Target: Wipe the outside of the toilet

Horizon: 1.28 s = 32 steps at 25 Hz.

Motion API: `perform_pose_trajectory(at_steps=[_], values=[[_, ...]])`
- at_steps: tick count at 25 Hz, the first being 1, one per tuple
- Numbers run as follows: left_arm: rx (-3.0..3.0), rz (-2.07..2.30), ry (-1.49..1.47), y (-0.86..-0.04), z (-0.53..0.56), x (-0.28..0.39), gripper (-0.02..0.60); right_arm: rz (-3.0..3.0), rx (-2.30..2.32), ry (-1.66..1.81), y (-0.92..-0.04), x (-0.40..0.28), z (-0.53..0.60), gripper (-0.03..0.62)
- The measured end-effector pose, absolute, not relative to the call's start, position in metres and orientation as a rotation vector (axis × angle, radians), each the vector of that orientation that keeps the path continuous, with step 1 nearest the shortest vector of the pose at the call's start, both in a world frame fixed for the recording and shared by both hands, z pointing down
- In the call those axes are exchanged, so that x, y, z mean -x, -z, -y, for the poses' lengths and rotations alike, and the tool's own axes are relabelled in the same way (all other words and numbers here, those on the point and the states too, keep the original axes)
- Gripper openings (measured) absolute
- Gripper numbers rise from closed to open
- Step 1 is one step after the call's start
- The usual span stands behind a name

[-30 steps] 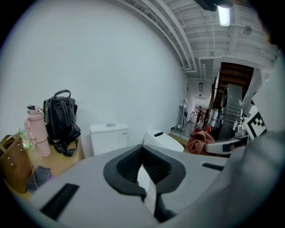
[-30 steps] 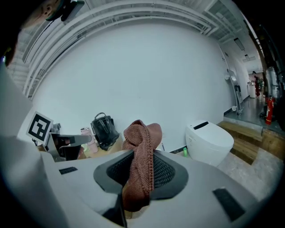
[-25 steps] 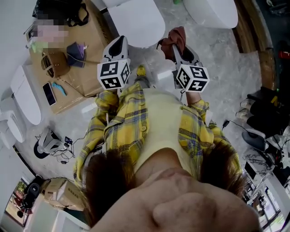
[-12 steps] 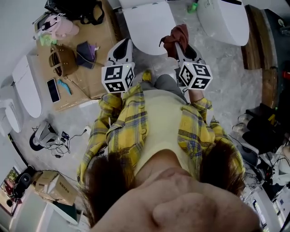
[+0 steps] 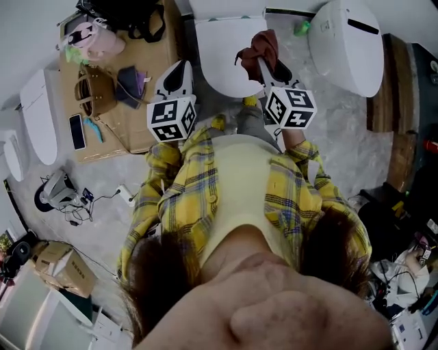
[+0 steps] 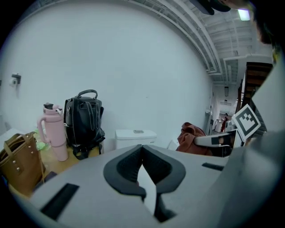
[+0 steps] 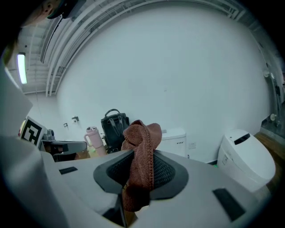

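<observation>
The right gripper (image 7: pixel 141 161) is clamped on a rust-brown cloth (image 7: pixel 143 133), and the left gripper (image 6: pixel 142 150) has its jaws pressed together on nothing. Just beyond both stands the white toilet (image 5: pixel 222 51), its tank against the wall, with a black backpack (image 6: pixel 82 122) to its left.

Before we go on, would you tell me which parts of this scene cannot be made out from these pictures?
- Base and sides of the toilet: head view, beneath its own lid and behind the right gripper with its cloth; the top edge cuts off the tank.
- Front of the tank: right gripper view, partly behind the cloth.
- Print on the tank's label: right gripper view, too small.
</observation>
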<state>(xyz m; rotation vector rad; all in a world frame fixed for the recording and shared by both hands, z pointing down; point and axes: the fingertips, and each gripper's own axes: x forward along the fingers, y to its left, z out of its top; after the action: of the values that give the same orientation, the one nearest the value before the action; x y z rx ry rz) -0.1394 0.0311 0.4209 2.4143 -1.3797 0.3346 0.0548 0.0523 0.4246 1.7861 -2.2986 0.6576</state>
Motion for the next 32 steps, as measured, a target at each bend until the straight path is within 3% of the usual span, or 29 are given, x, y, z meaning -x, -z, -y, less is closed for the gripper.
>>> perform_pose_trajectory(at_steps=[17,32], values=[[-2.327,1.619,-0.304,-0.406,0.049,0.076,0.008,2.482,-1.488,-0.613,-0.422,-0.108,0.066,0.115],[-2.235,1.696,-0.274,-0.411,0.095,0.074,0.008,2.538,-1.353,-0.591,-0.433,-0.086,0.119,0.115]])
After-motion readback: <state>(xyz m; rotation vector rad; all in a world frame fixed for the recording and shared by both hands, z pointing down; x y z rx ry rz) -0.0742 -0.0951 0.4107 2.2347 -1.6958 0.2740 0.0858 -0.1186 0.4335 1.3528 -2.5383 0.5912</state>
